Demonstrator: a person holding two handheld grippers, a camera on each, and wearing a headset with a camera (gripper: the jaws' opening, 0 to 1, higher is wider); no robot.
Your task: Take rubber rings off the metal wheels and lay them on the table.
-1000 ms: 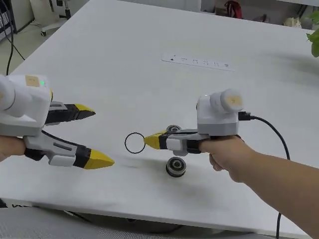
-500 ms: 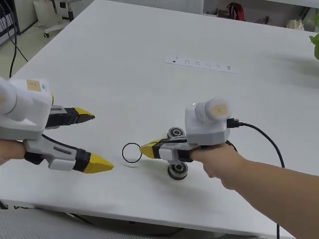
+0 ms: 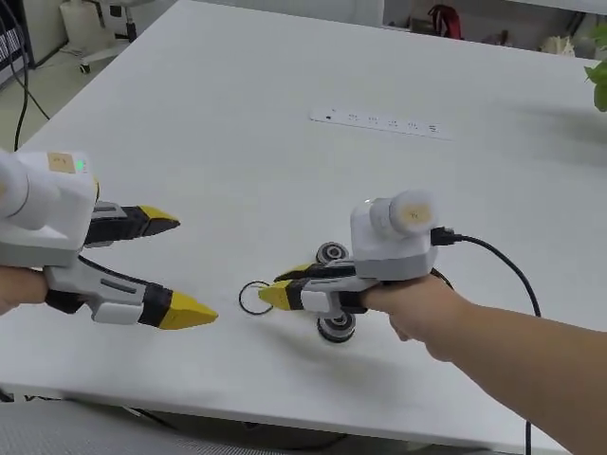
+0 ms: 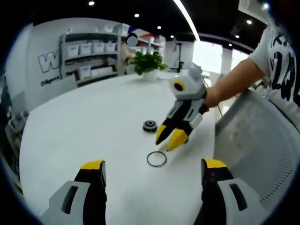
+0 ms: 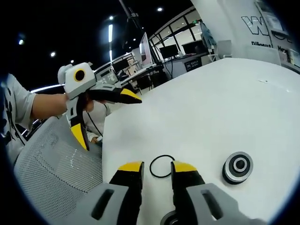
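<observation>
Worktop: white table (image 3: 285,104) bearing a white power strip (image 3: 379,122) | Far wall: shelving (image 4: 89,54) with white bins, potted plant (image 4: 147,62) | Ceiling: recessed spotlights (image 4: 138,15) | Opposite side: monitors (image 5: 176,48), grey mesh chair (image 5: 49,176)

An open-plan office or lab workspace: a broad white table (image 3: 237,114) carries a power strip (image 3: 379,121), shelving (image 4: 89,61) on the far wall holds rows of white bins beside large wall lettering (image 4: 49,63), a potted plant (image 4: 147,63) stands at the table's far edge, desks with monitors (image 5: 180,49) line the room, a grey mesh chair (image 5: 47,178) sits alongside, and spotlights (image 4: 138,15) dot the dark ceiling
</observation>
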